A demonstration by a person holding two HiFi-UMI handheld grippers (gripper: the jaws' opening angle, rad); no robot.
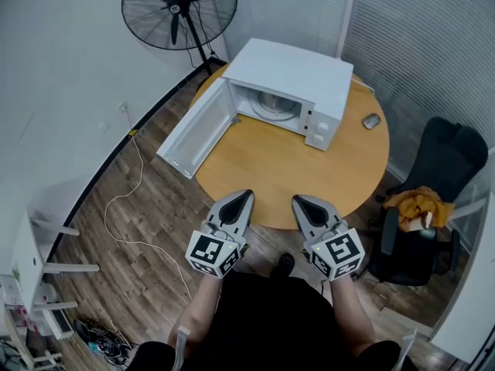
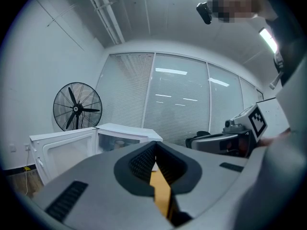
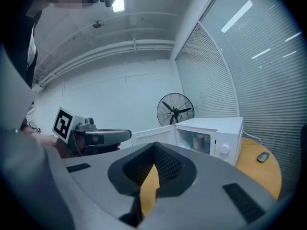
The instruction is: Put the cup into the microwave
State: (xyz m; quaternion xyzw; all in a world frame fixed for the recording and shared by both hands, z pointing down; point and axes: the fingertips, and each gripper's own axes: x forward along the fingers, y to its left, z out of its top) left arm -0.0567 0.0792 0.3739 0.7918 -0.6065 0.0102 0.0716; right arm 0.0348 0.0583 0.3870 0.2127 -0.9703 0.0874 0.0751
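Observation:
A white microwave (image 1: 290,79) stands at the far side of a round wooden table (image 1: 271,168), its door (image 1: 197,130) swung wide open to the left. A pale cup (image 3: 199,141) stands upright inside the cavity; it shows faintly in the left gripper view too (image 2: 118,143). My left gripper (image 1: 246,195) and right gripper (image 1: 298,201) hover side by side over the table's near edge, well short of the microwave. Each one's jaws are shut with nothing between them, as the left gripper (image 2: 154,147) and right gripper (image 3: 154,150) show in their own views.
A computer mouse (image 1: 371,120) lies on the table to the right of the microwave. A standing fan (image 1: 179,10) is behind the table at the left. A black chair (image 1: 433,199) with an orange cloth stands at the right. A white cable (image 1: 128,207) trails over the wooden floor.

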